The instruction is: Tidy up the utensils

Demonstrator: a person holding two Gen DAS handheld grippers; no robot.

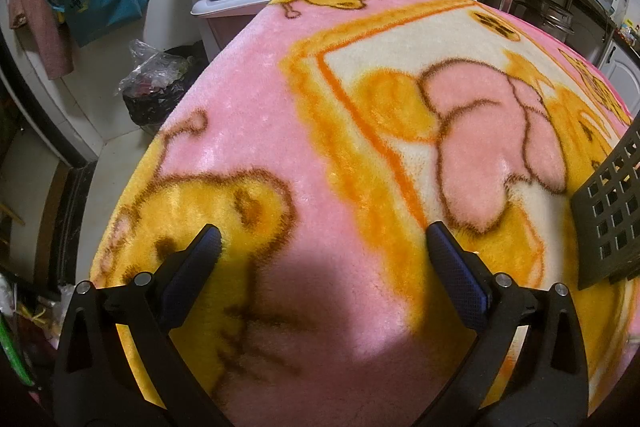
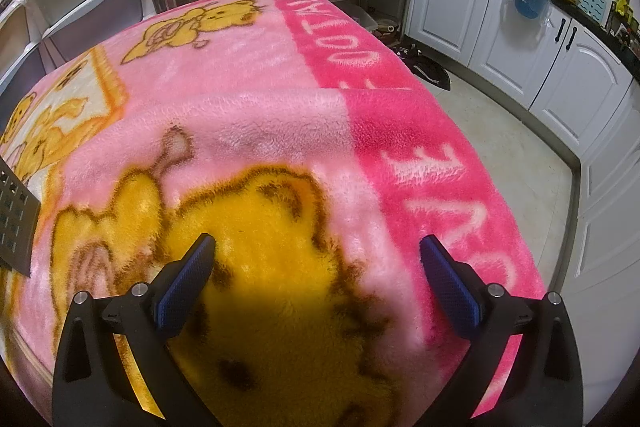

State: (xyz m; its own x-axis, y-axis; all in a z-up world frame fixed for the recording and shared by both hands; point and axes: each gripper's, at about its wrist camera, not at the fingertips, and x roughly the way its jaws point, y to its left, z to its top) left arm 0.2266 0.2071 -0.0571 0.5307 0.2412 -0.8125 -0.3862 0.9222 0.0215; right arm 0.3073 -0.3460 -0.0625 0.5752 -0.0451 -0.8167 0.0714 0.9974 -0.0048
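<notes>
the tabletop (image 1: 256,115) is covered edge to edge by a fluffy pink blanket (image 2: 248,115) printed with yellow bears, and as far as either view shows, nothing has been sorted yet: no spoon, fork or other utensil is visible anywhere on the blanket, so the task looks to be at its very start, or the utensils lie outside both views, and i cannot tell which. the only task-related thing in sight is a dark perforated basket (image 1: 612,211), a plastic holder with square holes, standing on the blanket; whether it already has anything inside is hidden, since only one wall of it shows. in the left wrist view it sits at about 3 o'clock, near the right-hand finger of the left gripper (image 1: 324,237) but apart from it. in the right wrist view the same basket (image 2: 16,215) pokes in at about 9 o'clock, near the right gripper (image 2: 318,243) and also not touching, so the basket seems to stand between the two. both grippers are spread wide with nothing between their blue pads (image 1: 460,279), hovering just above the blanket, each casting a shadow beneath itself. what is left, by my reading, is everything: finding the utensils, picking them up and placing them in the basket.
</notes>
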